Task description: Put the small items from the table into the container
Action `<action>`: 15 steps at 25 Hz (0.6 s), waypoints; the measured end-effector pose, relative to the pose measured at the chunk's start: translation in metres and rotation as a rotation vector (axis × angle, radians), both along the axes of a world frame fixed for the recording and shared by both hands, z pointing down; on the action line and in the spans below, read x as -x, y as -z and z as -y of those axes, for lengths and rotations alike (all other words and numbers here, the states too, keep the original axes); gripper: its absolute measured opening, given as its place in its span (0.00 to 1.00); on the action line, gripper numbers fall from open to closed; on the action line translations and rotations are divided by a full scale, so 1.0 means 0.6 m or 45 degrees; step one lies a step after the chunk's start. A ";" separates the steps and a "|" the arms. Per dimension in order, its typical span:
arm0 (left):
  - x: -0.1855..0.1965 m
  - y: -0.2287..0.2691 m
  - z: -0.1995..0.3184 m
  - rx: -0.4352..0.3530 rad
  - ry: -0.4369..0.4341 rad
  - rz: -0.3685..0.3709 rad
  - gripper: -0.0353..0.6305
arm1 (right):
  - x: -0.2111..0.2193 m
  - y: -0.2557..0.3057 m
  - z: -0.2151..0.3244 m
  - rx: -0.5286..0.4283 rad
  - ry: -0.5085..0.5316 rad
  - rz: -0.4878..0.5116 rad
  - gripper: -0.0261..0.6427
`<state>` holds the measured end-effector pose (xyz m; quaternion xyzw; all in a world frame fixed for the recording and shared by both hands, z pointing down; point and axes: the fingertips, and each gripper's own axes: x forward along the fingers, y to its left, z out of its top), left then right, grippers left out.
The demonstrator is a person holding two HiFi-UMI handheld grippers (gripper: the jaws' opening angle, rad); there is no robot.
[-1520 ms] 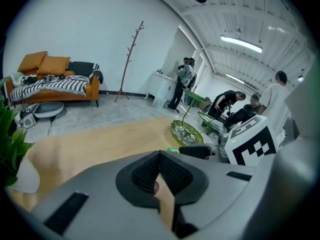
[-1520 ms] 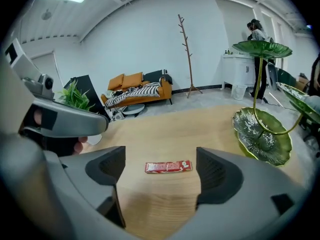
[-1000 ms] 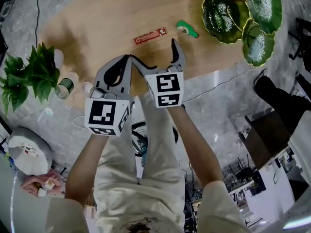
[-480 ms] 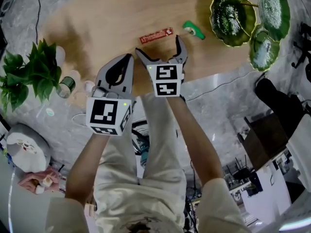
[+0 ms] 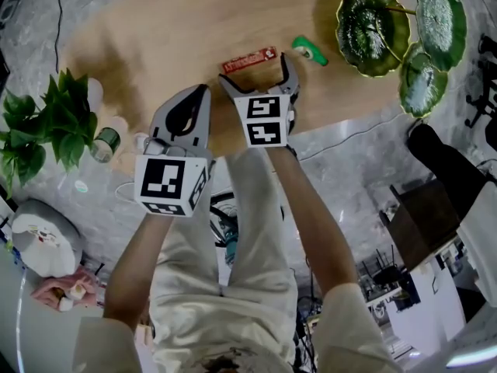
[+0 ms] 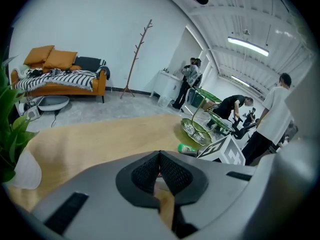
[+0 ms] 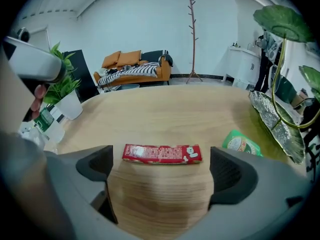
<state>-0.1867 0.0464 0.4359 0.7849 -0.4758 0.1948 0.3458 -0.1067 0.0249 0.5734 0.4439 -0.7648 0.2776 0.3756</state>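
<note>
A long red snack bar [image 5: 249,59] [image 7: 162,153] lies flat on the wooden table [image 5: 155,37]. A small green packet [image 5: 310,50] [image 7: 241,143] lies to its right. My right gripper [image 5: 259,82] [image 7: 160,171] is open, its jaws just short of the red bar, one on each side. My left gripper [image 5: 186,115] [image 6: 160,176] is shut with nothing in it, held over the table's near edge. The green leaf-shaped dishes [image 5: 373,28] [image 7: 277,121] [image 6: 196,131] on a stand are at the table's right end.
A potted plant [image 5: 46,123] [image 7: 65,91] and a small can [image 5: 103,141] stand at the table's left edge. Beyond the table in the gripper views are an orange sofa [image 7: 132,69], a bare coat tree [image 7: 192,34] and several people [image 6: 275,119].
My right gripper has moved forward over the table toward the red bar. The left gripper has stayed about where it was, shut.
</note>
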 end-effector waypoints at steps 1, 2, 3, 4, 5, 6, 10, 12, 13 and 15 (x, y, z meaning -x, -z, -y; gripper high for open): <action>0.000 -0.001 0.001 0.002 -0.002 -0.001 0.06 | 0.000 -0.003 0.000 0.007 0.000 -0.007 0.91; 0.000 -0.002 0.002 0.005 -0.003 -0.001 0.06 | 0.000 -0.006 0.000 0.016 -0.003 -0.014 0.91; 0.000 -0.003 0.002 0.008 -0.004 -0.001 0.06 | 0.001 -0.009 0.000 0.025 -0.006 -0.018 0.91; -0.001 -0.003 0.003 0.011 -0.005 -0.001 0.06 | 0.002 -0.012 0.000 0.032 -0.008 -0.020 0.91; -0.002 -0.003 0.005 0.012 -0.006 -0.001 0.06 | 0.003 -0.014 0.000 0.038 -0.007 -0.021 0.91; -0.002 -0.004 0.007 0.012 -0.007 -0.001 0.06 | 0.004 -0.016 0.002 0.041 -0.003 -0.022 0.91; 0.000 -0.003 0.018 0.007 -0.005 -0.001 0.06 | 0.010 -0.025 0.006 0.068 0.019 -0.045 0.90; 0.001 -0.002 0.022 0.008 -0.005 -0.003 0.06 | 0.004 -0.028 0.005 0.083 0.012 -0.072 0.90; 0.001 -0.001 0.025 0.006 -0.005 -0.003 0.06 | 0.000 -0.028 0.004 0.092 0.003 -0.086 0.90; 0.002 0.000 0.032 0.002 -0.006 -0.004 0.06 | -0.007 -0.029 0.005 0.109 -0.018 -0.105 0.85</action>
